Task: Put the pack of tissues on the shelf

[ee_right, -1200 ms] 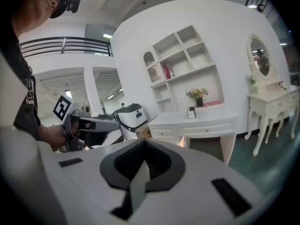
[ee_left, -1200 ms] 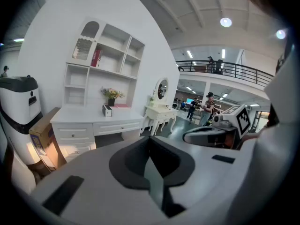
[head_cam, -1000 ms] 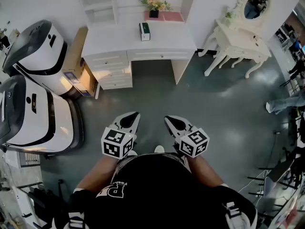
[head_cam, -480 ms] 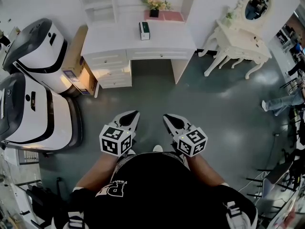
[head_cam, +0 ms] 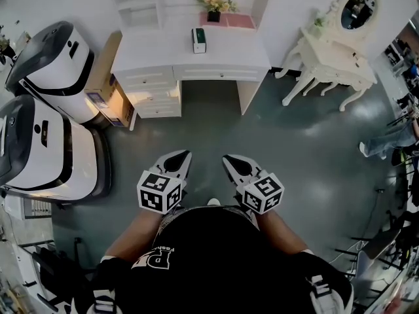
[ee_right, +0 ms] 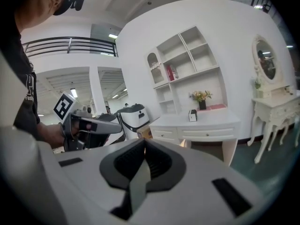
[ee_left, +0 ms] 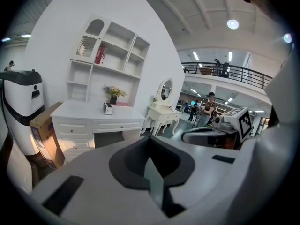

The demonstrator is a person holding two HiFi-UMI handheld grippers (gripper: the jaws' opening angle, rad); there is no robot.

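The pack of tissues (head_cam: 198, 40) is a small dark box with a white face. It stands upright on the white desk (head_cam: 229, 51), far ahead of both grippers, and also shows as the tissue pack (ee_left: 108, 108) (ee_right: 192, 116) in both gripper views. The white shelf unit (head_cam: 134, 2) (ee_left: 112, 55) (ee_right: 187, 55) rises behind the desk. My left gripper (head_cam: 185, 156) (ee_left: 150, 139) and right gripper (head_cam: 226, 159) (ee_right: 144, 142) hover side by side over the floor in front of the person's body. Both are shut with nothing between their jaws.
Two large white machines (head_cam: 52, 70) (head_cam: 39, 156) stand at the left with a cardboard box (head_cam: 108, 90) beside the desk. A flower pot (head_cam: 213, 8) sits at the desk's back. A white dressing table with mirror (head_cam: 334, 51) stands at the right. Grey floor (head_cam: 216, 129) lies between me and the desk.
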